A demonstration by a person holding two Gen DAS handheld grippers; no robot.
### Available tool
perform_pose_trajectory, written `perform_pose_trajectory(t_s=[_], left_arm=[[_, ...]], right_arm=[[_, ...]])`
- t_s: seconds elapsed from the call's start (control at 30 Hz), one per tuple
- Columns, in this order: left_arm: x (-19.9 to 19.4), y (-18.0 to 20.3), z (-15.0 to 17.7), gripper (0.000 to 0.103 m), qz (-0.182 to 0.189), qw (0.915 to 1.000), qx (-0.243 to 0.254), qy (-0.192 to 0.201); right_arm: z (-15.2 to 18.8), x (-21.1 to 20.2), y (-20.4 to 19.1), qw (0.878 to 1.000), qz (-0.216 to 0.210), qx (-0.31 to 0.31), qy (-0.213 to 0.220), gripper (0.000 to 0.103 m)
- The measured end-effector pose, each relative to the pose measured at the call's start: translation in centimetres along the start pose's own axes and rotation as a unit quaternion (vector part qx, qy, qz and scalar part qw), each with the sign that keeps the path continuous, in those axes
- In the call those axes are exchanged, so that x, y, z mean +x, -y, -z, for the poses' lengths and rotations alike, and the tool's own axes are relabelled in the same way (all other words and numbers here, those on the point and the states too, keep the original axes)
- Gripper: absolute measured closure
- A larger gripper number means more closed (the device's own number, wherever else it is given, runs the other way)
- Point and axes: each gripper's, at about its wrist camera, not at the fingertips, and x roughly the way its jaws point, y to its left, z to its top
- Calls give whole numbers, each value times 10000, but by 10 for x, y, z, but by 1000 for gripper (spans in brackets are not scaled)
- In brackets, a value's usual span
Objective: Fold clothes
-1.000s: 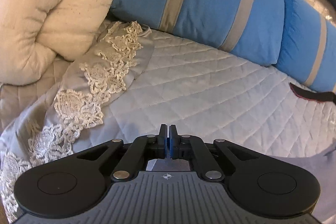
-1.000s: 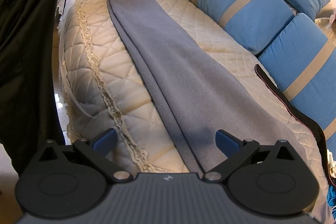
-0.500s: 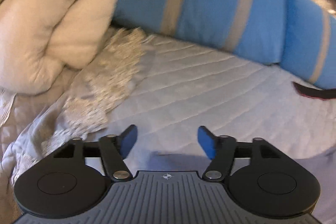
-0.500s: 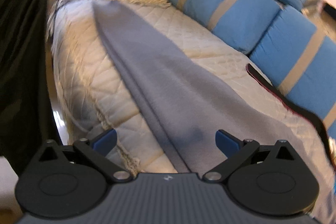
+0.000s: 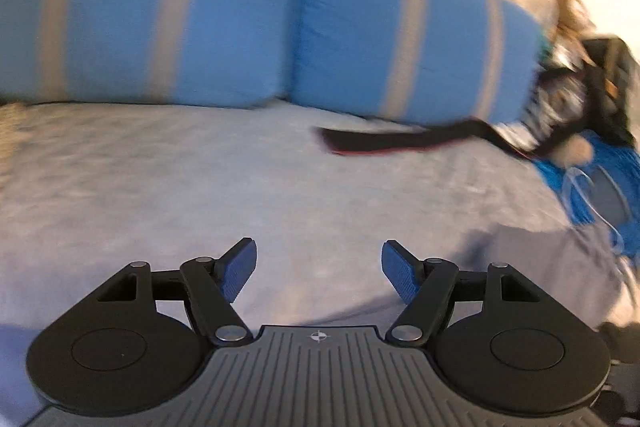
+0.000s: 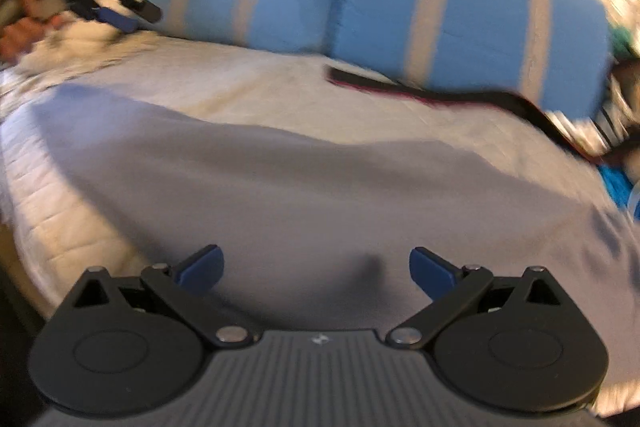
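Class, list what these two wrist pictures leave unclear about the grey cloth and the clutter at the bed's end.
- Grey cloth, right wrist view: its near edge is hidden behind the right gripper; motion blur wipes out any folds.
- Clutter past the blue cushions, left wrist view: blurred and cut off by the picture's edge.
- Dark strip: too blurred to identify.

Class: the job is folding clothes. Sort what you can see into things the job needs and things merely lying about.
Needed: grey cloth; left gripper, open; right gripper, open.

Lying about: blue striped cushions; dark strap; blue bundle; quilted bedspread.
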Motion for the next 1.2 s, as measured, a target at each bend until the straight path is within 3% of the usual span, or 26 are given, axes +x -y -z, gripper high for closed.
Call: perform_pose_trajectory(t_s=[0.1, 0.2, 0.27, 0.47, 0.63, 0.7, 0.73, 0.77, 0.83, 0.87, 1.0, 1.13, 1.2], left_arm=[[36, 33, -1, 35, 366, 9992, 150, -102], [67, 59, 3, 35, 721, 9971, 208, -144], [87, 78, 7, 35, 899, 9944, 503, -236], [131, 121, 15, 37, 738, 9875, 1302, -497], [157, 129, 12, 37, 1332, 9842, 965, -650], [169, 130, 12, 54, 1426, 9838, 709, -817], [175, 131, 12, 74, 1482, 9831, 566, -918], [179, 131, 13, 85, 1571, 9814, 449, -1005], [181, 136, 14, 99, 1734, 9782, 429, -1063], [179, 140, 15, 100, 1801, 9768, 497, -1048], [148, 169, 27, 101, 1957, 9683, 1344, -777], [117, 201, 58, 101, 1853, 9474, 2552, -552], [111, 209, 72, 101, 1838, 9370, 2916, -563]], right_arm=[[8, 12, 5, 9989, 270, 209, -320, 4], [10, 12, 6, 9987, 287, 215, -375, 1], [12, 13, 9, 9985, 240, 282, -409, 0], [14, 13, 10, 9988, 184, 263, -360, 0], [13, 14, 11, 9990, 161, 252, -344, 0], [13, 14, 11, 9990, 158, 248, -343, 0], [13, 14, 11, 9990, 151, 250, -340, 0], [13, 14, 11, 9990, 144, 245, -333, 0], [14, 14, 11, 9991, 130, 228, -319, 0], [13, 14, 12, 9992, 119, 226, -317, 0], [14, 15, 14, 9992, 70, 239, -302, 0], [14, 15, 14, 9992, 69, 244, -297, 0], [14, 15, 14, 9992, 69, 245, -296, 0]])
